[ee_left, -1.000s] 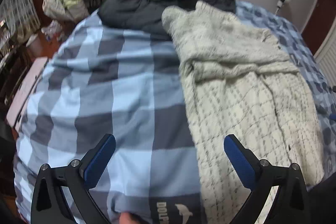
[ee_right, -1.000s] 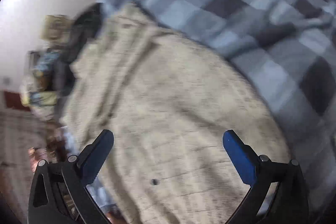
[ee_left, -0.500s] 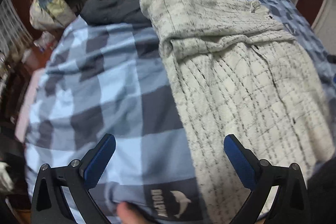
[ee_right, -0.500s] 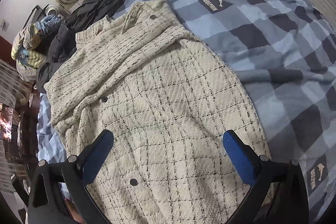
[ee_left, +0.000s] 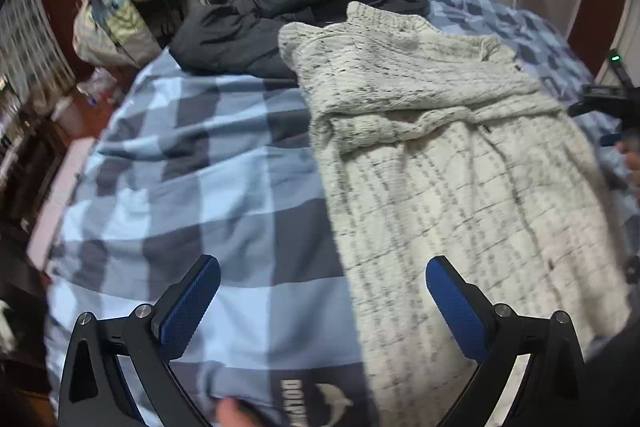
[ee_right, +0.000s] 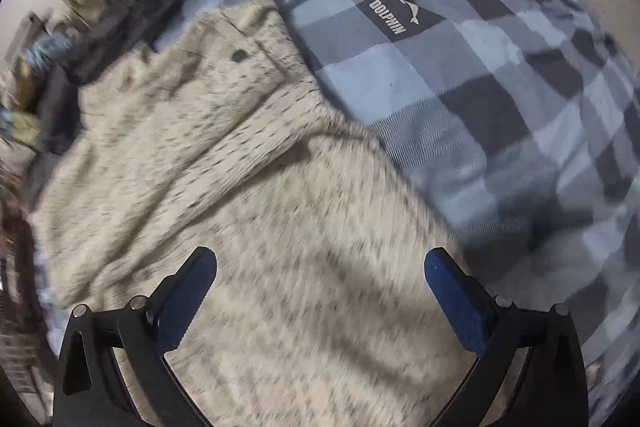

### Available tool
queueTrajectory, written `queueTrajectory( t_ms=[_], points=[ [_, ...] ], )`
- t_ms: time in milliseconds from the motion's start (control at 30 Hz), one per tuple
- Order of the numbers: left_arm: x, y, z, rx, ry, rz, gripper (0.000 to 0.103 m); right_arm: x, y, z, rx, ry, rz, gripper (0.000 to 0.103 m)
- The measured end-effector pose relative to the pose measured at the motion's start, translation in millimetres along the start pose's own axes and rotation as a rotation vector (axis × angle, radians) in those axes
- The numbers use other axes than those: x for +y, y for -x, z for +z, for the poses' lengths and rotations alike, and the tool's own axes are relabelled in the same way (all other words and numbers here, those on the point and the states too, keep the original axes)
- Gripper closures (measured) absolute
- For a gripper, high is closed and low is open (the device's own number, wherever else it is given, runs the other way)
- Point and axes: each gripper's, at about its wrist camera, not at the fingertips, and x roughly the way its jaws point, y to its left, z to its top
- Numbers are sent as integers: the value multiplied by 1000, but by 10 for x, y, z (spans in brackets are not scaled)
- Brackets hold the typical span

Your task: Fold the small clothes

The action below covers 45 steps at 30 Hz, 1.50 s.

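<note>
Both tongs, left [ee_left: 322, 301] and right [ee_right: 320, 293], hover agape, empty, over the tweed jacket [ee_left: 460, 167]; its hem is cut off, right view blurred

- Cream jacket [ee_left: 460, 163]: thick, nubbly woven cloth crossed by thin dark threads, with a matt dark button [ee_right: 239, 56].
- Checked bedcover [ee_left: 192, 163]: smooth, matt blue and grey cloth.
- Left gripper [ee_left: 322, 301]: matt black plastic arms, blue textured pads [ee_left: 188, 305], small shiny metal screws.
- Dark garment [ee_left: 280, 15] at the bed's far edge: soft, matt cloth.
</note>
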Motion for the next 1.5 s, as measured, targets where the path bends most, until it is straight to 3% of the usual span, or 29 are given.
queueTrajectory(
  t_ms=[67, 200, 400, 533, 600, 633, 667, 700, 833, 933, 1033, 1100, 1133, 1267, 1333, 1433, 1500],
  points=[
    [1, -23, 18, 9, 24, -46, 0, 67, -42, 125, -15, 18, -32, 1],
    [-9, -70, 48, 27, 45, -71, 0, 182, -14, 339, -69, -19, -11, 1],
    [37, -118, 58, 41, 75, -85, 0, 315, -103, 678, -76, -114, 121, 3],
    [82, -143, 68, 46, 106, -105, 0, 462, -430, 822, 43, -127, 171, 42],
    [98, -159, 68, 51, 114, -103, 0, 530, -610, 829, 102, -111, 116, 46],
    [105, -165, 64, 54, 118, -102, 0, 554, -653, 821, 107, -101, 98, 59],
    [118, -169, 59, 57, 125, -103, 0, 582, -659, 799, 94, -85, 97, 89],
    [129, -177, 60, 59, 130, -105, 0, 602, -649, 792, 87, -73, 108, 93],
    [191, -204, 66, 70, 171, -134, 0, 680, -183, 688, -90, -48, 89, 94],
    [231, -213, 52, 68, 199, -157, 0, 605, 120, 602, -149, -76, 91, 94],
    [248, -256, 22, 81, 201, -133, 0, 531, 19, 603, -71, -18, 63, 85],
    [254, -318, -17, 116, 180, -75, 0, 378, -58, 604, 28, -55, -10, 79],
    [262, -344, -35, 131, 167, -40, 0, 256, -26, 582, 56, -110, -18, 71],
    [277, -314, -82, 129, 124, 44, 0, -115, 329, 293, 52, -246, 155, 39],
    [262, -251, -96, 110, 107, 56, 0, -177, 479, 131, 68, -225, 184, 33],
    [200, -99, -127, 63, 64, 76, 0, -251, 789, -134, 98, -125, 196, 33],
    [162, 18, -146, 45, 54, 48, 0, -318, 950, -271, 105, -80, 179, 33]
  ],
)
